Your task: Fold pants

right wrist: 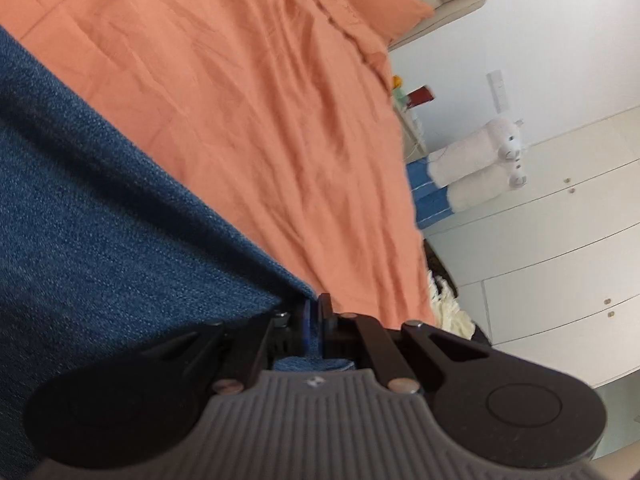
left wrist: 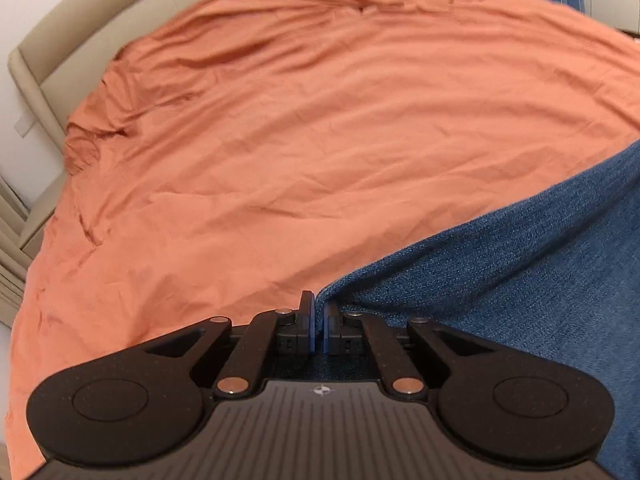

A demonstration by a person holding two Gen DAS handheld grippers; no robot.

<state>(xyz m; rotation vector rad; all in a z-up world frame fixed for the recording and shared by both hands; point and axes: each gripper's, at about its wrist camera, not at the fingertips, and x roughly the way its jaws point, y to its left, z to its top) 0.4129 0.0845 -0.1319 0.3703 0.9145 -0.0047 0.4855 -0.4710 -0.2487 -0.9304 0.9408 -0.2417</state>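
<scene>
The blue denim pants fill the lower right of the left wrist view, stretched taut above the orange bed cover. My left gripper is shut on their left corner. In the right wrist view the pants fill the left side. My right gripper is shut on their right corner, with a bit of denim showing between the fingers. The cloth runs taut between both grippers. The rest of the pants is out of view.
The bed with an orange cover lies beneath and ahead, with a beige headboard at far left. In the right wrist view the bed's edge borders white drawers, rolled towels and a cream rug.
</scene>
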